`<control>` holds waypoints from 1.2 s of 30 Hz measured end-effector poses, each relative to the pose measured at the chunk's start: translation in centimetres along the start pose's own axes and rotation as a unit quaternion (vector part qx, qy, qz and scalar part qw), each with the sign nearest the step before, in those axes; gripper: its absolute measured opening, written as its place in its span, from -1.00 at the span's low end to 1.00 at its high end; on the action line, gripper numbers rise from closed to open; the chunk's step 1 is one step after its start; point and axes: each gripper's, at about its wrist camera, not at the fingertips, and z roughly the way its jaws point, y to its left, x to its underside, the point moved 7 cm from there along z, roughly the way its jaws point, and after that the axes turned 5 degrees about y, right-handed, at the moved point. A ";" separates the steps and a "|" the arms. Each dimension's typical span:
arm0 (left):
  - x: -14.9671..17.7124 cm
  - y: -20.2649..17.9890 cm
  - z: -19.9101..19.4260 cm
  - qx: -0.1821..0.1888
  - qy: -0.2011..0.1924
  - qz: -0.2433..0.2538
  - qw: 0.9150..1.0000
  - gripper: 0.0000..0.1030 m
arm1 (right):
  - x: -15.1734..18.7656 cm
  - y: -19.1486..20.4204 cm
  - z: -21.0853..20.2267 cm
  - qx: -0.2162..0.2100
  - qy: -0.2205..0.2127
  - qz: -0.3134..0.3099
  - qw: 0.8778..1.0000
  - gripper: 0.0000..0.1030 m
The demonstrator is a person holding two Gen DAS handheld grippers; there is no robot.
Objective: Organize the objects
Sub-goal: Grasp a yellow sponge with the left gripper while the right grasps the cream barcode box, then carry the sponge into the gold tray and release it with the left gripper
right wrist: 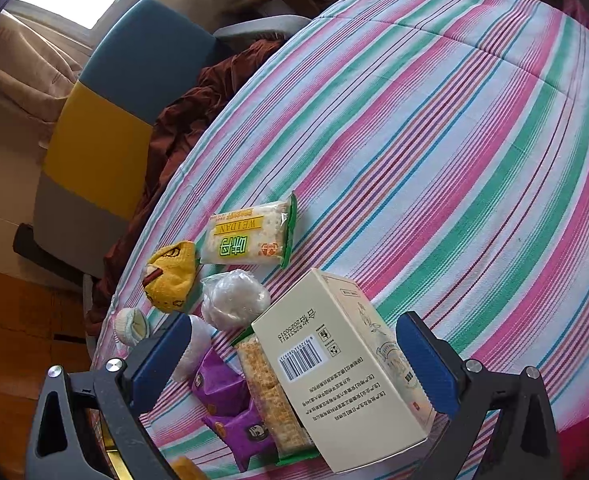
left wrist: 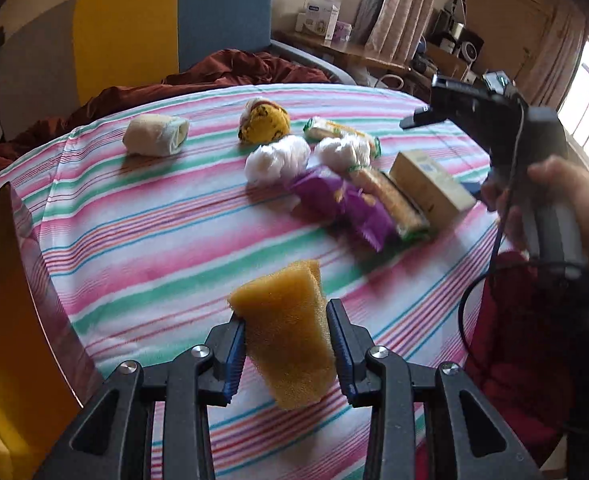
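A yellow sponge (left wrist: pixel 284 332) hangs above the striped cloth (left wrist: pixel 154 248), pinched between the blue pads of my left gripper (left wrist: pixel 286 344), which is shut on it. My right gripper (right wrist: pixel 294 360) stands open over a cream box (right wrist: pixel 346 368) lying on the cloth; its pads do not press the box. In the left wrist view the right gripper (left wrist: pixel 426 104) is held by a hand (left wrist: pixel 554 200) above that box (left wrist: pixel 430 188). Beside the box lie a cracker packet (right wrist: pixel 270 396) and purple packets (right wrist: pixel 222 388).
Further back sit two white bag balls (left wrist: pixel 277 159), a yellow sock ball (left wrist: pixel 263 120), a green-edged biscuit packet (right wrist: pixel 250 236) and a rolled white sock (left wrist: pixel 156 135). A blue and yellow chair (left wrist: pixel 166 20) with a rust blanket (left wrist: pixel 230 68) stands behind. A brown board (left wrist: pixel 10 320) rises at left.
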 end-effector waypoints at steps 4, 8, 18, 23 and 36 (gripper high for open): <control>0.4 -0.6 0.4 -0.016 -0.028 0.018 0.999 -0.26 | 0.3 -0.2 0.3 0.022 0.006 -0.006 1.000 1.00; -0.6 -1.1 3.0 0.023 -0.016 -0.005 1.000 -0.27 | 0.5 0.2 0.5 0.040 0.011 -0.028 0.999 1.00; -0.4 -0.5 4.0 0.038 -0.054 -0.010 0.998 -0.43 | 1.1 -0.3 1.7 0.139 0.028 -0.082 0.986 0.22; -0.4 -0.4 4.0 0.044 -0.061 -0.014 0.997 -0.42 | 1.1 -0.9 2.2 0.149 0.043 -0.079 0.985 0.18; -0.1 0.1 4.0 0.069 -0.067 -0.026 0.995 -0.42 | 1.2 -1.1 2.4 0.152 0.042 -0.070 0.985 0.22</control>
